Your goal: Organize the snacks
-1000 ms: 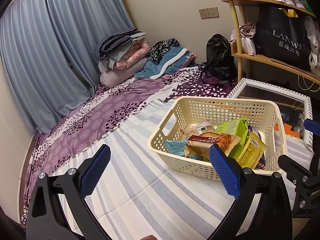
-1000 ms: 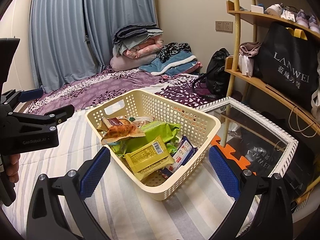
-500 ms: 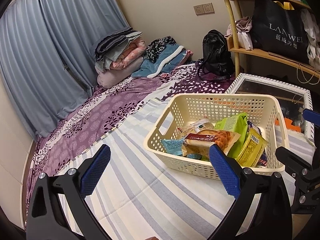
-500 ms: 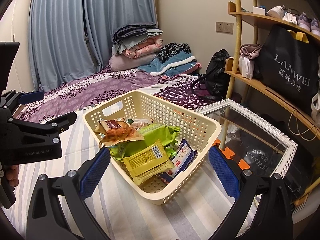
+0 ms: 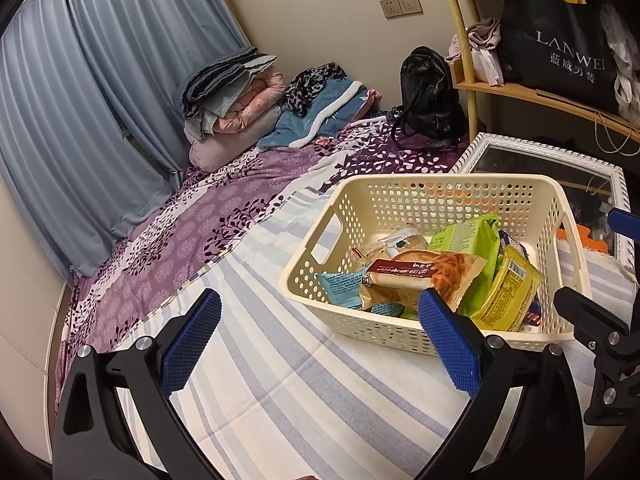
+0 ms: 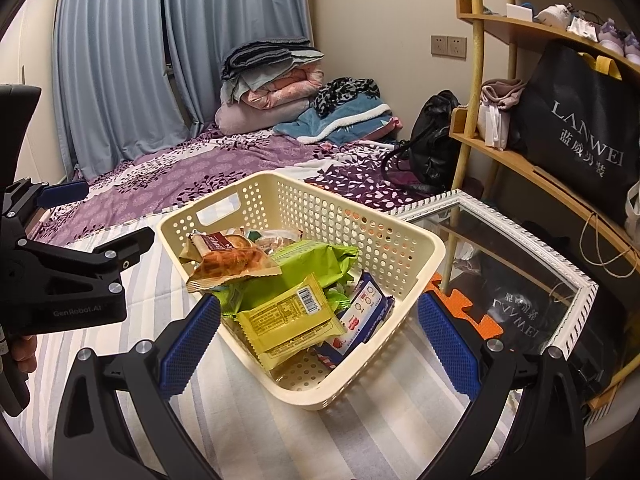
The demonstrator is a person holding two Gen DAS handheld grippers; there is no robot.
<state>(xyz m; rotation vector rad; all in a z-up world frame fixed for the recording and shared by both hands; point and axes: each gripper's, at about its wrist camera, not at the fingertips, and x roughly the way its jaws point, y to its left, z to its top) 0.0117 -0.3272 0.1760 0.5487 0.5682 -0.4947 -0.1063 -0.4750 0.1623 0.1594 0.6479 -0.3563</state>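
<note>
Left wrist view: folded bedding (image 5: 232,92) and a black backpack (image 5: 430,96) sit far back on the purple bedspread (image 5: 192,236). The left gripper (image 5: 320,342) is spread wide and empty above the striped sheet (image 5: 280,392); the cream basket (image 5: 352,216) of snack packets (image 5: 424,276) lies ahead to its right.

Right wrist view: a framed mirror (image 6: 516,264) leans by the wooden shelf (image 6: 532,168). The right gripper (image 6: 320,342), wide open, holding nothing, faces the basket, its near corner between the fingers (image 6: 188,344).

Both grippers' jaws wide apart
</note>
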